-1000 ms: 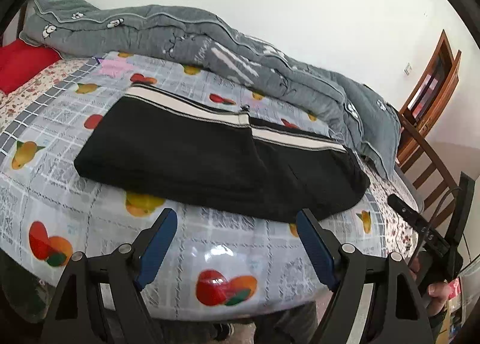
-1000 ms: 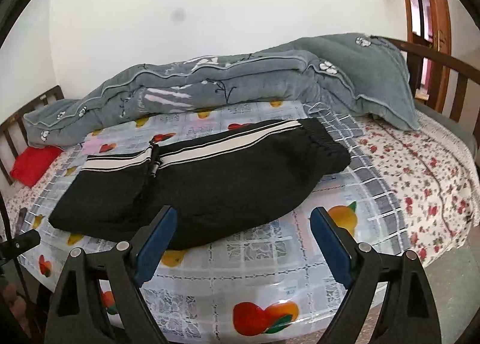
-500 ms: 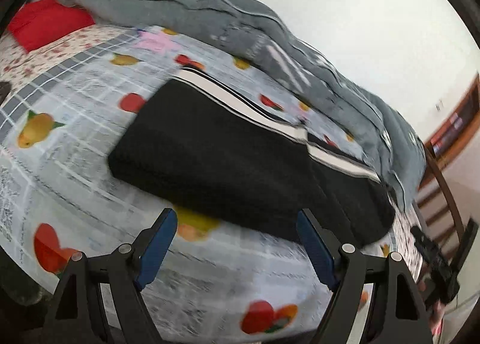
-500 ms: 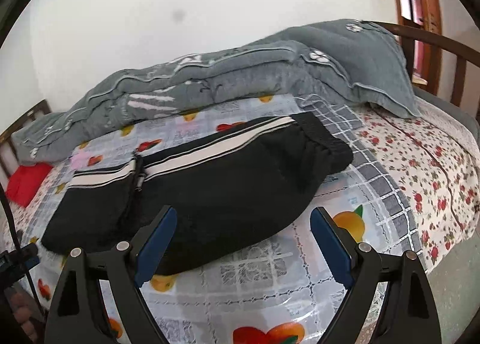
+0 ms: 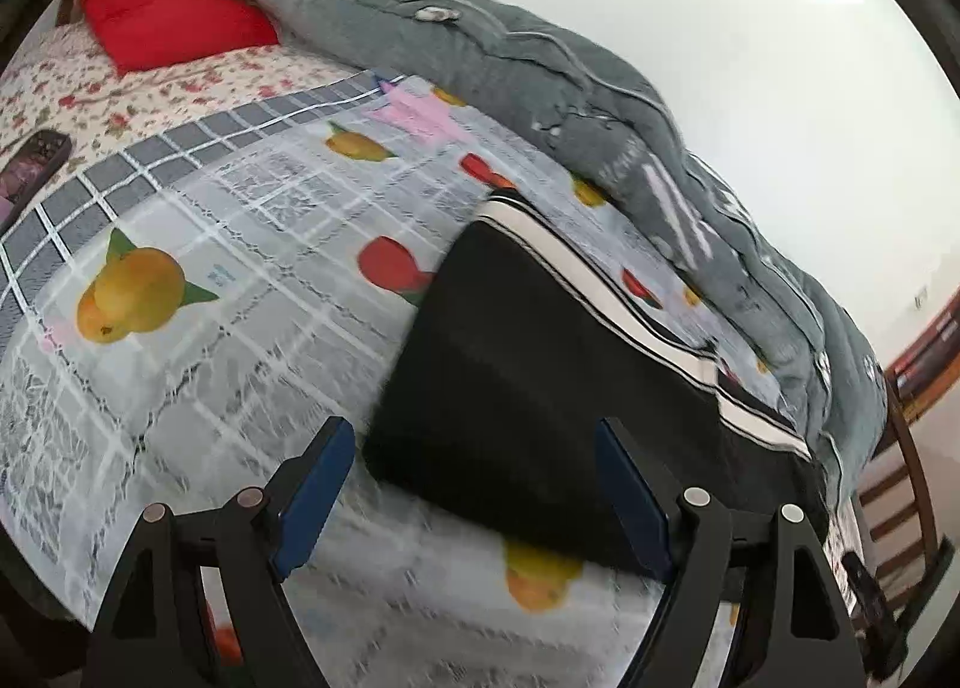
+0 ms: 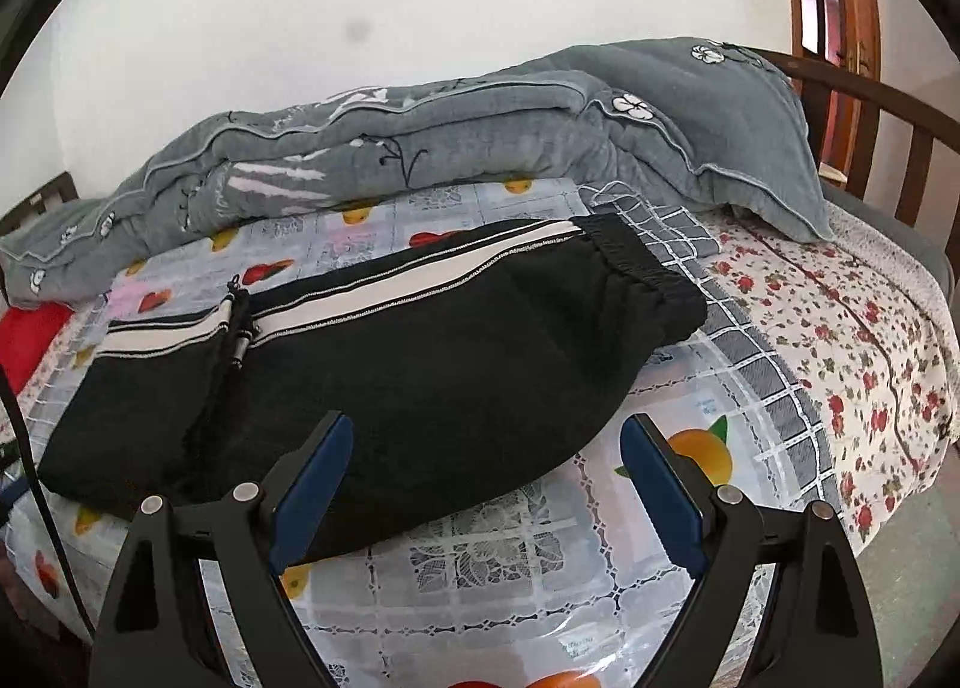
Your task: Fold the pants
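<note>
- Black pants point(image 6: 390, 382), folded lengthwise, lie along the bed's point(image 6: 600, 544) near edge for reach.
- Left gripper point(image 5: 474, 499) released, framing the hem corner.
- Right gripper point(image 6: 486, 493) released, facing the seat.

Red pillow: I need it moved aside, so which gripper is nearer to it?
Left. The red pillow lies ahead of the open left gripper; from the right gripper it sits far across the pants.

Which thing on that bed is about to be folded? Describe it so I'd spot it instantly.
Find the fruit-printed cover on the bed, in front of the rumpled grey quilt. On it lie the pants: black, the only dark item, with a white stripe along the far edge.
</note>
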The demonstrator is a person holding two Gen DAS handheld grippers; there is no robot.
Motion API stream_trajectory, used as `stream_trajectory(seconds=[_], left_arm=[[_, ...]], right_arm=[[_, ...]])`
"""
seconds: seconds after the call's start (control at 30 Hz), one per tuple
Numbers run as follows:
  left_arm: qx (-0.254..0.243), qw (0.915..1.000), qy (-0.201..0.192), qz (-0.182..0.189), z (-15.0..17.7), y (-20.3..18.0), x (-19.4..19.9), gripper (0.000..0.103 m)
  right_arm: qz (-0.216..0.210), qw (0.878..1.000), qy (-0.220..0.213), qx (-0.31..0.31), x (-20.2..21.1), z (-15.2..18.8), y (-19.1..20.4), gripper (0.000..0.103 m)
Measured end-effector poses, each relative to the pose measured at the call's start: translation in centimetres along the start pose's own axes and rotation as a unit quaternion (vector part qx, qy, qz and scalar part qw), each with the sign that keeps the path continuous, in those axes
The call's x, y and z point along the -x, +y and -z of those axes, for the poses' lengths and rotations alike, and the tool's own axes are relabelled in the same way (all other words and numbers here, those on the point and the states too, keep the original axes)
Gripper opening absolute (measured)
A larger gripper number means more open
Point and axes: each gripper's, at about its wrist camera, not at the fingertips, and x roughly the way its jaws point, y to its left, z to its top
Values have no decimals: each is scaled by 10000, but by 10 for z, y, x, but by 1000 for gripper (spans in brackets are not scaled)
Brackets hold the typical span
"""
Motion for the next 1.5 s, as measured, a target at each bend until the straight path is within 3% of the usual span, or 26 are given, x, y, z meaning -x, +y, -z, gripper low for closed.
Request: stream_trajectory(seconds=[0.07,0.17,0.27,0.4,0.67,0.9,1.13,1.23,1.33,1.4,1.5], left_arm=[[21,9999,118,-35,-3,6,-13,77],[-68,9991,407,-21,-1,12,-40,65],[-169,9994,205,228,0,14,-42,65],[273,9975,255,600,-6,20,-49,65],[218,9958,456,757,11,15,-38,63],[469,9960,382,653,-5,6,-62,68],[401,9966,433,583,9,2,-45,65],[636,9965,368,387,7,4,-46,54],[761,9967,283,-49,1,-1,-46,34],[459,9982,211,-332,-3,-17,-44,20],[-386,9961,-92,-790,-6,-64,-29,16]], right_arm=[[27,10000,-32,73,0,0,3,89],[30,9999,5,159,-3,-1,7,89],[51,9994,189,289,-12,-3,12,89],[116,9991,197,371,-14,-3,16,89],[-27,9986,378,363,-22,7,23,89],[19,9981,422,448,-17,9,21,89],[38,9984,404,386,-7,17,5,89],[-9,9985,439,333,-7,18,0,89],[-95,9989,360,280,0,17,-6,89],[-122,9991,236,319,8,16,-11,89],[-84,9994,98,321,15,18,-23,89]])
